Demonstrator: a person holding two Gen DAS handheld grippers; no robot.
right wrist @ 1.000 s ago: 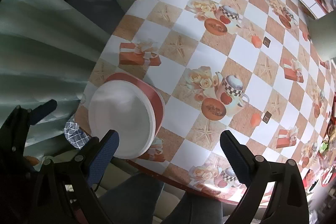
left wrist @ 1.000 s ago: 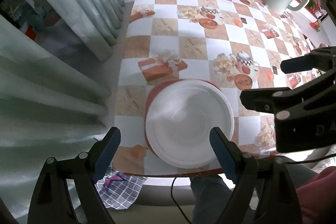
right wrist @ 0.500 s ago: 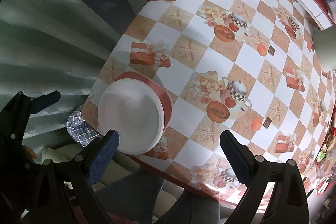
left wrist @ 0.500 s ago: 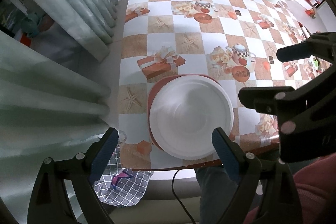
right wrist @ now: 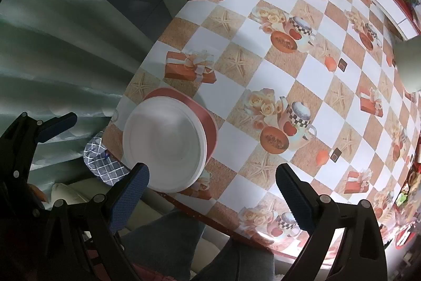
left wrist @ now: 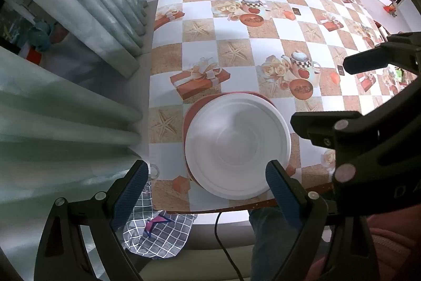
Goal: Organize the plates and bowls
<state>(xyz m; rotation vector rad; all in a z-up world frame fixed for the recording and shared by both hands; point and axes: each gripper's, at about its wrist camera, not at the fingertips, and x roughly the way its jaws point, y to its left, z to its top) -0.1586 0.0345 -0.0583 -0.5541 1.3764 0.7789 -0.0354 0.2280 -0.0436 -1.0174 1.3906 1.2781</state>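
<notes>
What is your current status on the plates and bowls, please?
Left hand-held gripper open, empty. Right hand-held gripper open, empty. White bowl stacked on red plate near table edge. Nothing blocking it.

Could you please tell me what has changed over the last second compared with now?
Both open, empty hand-held grippers, left and right, have drawn back from the table, so more of it shows. The white bowl stays stacked on the red plate, untouched.
</notes>
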